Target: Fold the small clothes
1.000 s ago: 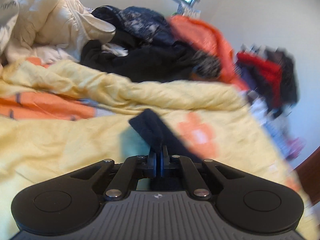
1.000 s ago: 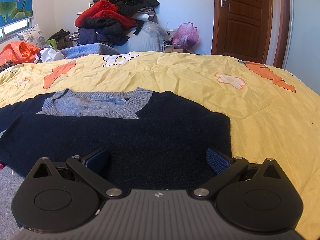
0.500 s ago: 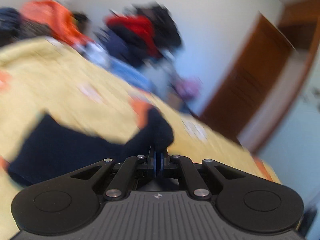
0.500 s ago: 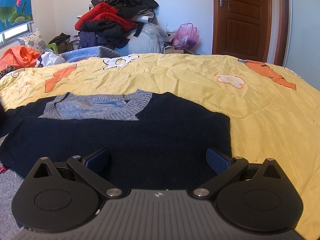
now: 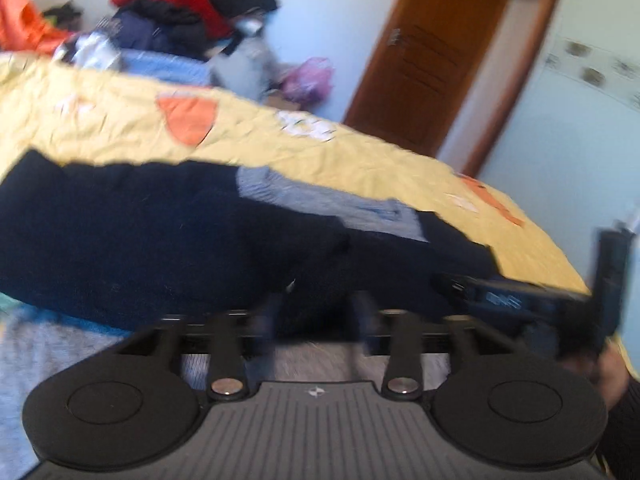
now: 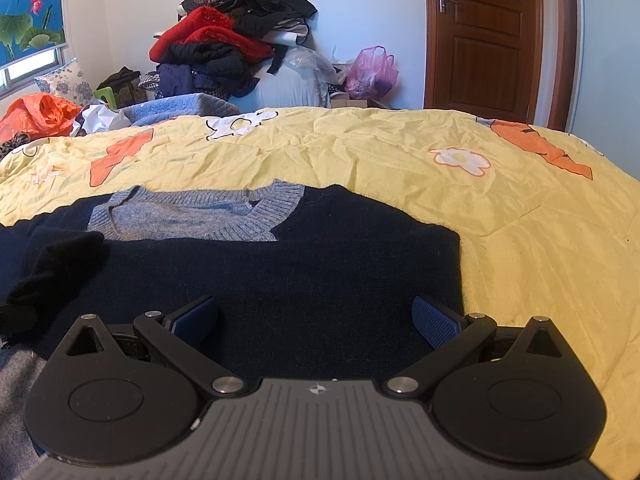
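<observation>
My left gripper (image 5: 316,312) is just opening, its jaws letting go of the sleeve (image 6: 52,264) onto the navy sweater (image 6: 320,280) lying on the near bedspread (image 6: 520,220). My right gripper (image 6: 314,320) is hovering wide over its hem.

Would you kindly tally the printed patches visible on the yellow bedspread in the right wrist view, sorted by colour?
On the yellow bedspread, right wrist view:
Orange patches: 3, the clearest being the orange patch at the right
White flowers: 4, the clearest being the white flower with an orange outline; one is faint, another cut off at the left edge
Total: 7
</observation>
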Tool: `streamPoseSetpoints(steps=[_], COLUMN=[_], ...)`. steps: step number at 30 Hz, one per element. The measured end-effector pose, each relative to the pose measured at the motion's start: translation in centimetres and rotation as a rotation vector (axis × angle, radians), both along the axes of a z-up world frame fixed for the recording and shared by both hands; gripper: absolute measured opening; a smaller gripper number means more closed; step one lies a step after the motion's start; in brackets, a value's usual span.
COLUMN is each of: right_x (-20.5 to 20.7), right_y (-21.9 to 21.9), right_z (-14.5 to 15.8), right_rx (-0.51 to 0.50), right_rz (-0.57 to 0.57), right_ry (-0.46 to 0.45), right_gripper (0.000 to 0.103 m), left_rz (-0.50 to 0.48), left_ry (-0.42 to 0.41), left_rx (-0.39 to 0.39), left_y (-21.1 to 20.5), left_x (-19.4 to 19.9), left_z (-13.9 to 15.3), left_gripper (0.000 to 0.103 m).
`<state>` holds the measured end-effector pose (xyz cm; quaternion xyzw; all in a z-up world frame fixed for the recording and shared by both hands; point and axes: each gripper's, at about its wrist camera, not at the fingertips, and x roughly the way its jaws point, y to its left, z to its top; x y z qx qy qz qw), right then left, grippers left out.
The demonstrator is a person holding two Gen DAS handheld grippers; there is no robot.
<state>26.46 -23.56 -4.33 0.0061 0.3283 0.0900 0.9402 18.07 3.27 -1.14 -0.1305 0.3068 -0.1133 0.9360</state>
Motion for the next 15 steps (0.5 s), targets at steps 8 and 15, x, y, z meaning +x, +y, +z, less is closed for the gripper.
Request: streamPoseSetpoints(steps=[8, 15], right_x=[0.0, 0.0], right_y=[0.1, 0.6], right_z=[0.0, -0.1], right_rx=[-0.006, -0.049], right_rz=[0.0, -0.001], right_ry=[0.001, 0.004], right_gripper=[0.103, 0.103], left_rz=[-0.032, 0.08], left_ry=[-0.108, 0.02], left_rx=[0.238, 0.131], left_y=[-0.5, 1.6], left_x=[-6.1, -4.2], left_z=[-1.3, -1.8], left_gripper=[0.082, 0.09])
